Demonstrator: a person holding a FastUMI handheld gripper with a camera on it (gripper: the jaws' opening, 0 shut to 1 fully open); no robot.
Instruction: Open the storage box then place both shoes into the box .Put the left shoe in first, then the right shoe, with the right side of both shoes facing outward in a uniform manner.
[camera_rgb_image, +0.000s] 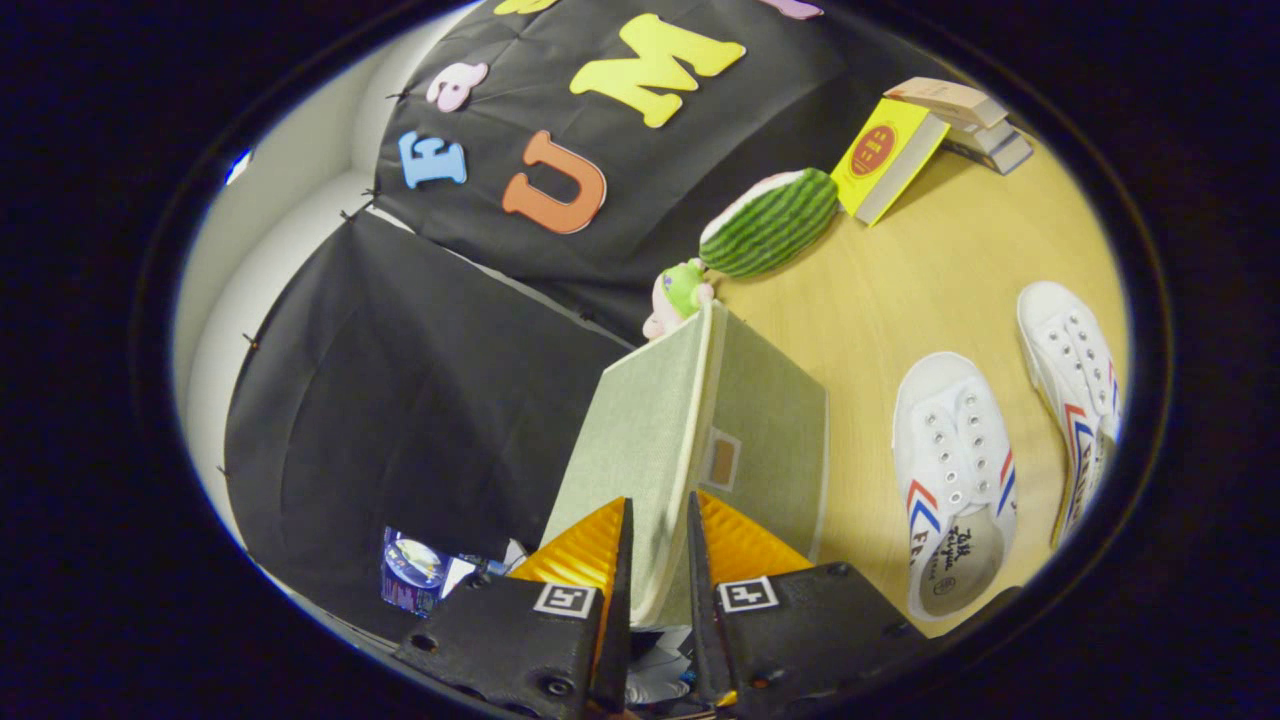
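Note:
My gripper (658, 508) is shut on the edge of the pale green fabric lid (640, 430) of the storage box (775, 420), one finger on each face of the panel. The lid stands raised, seen nearly edge-on, running away from the fingers. The box face with a small label tab (720, 460) lies just beside the lid. Two white canvas shoes with red and blue stripes rest on the wooden table beside the box: the nearer shoe (950, 470) close to the box, the farther shoe (1075, 390) beyond it. Both have their openings toward me.
A watermelon-patterned plush (770, 222) and a small doll (678, 295) lie past the box's far end. A yellow book (885, 158) leans on a stack of books (965, 120) at the table's (930, 280) back. A small packet (412, 572) sits beside the fingers.

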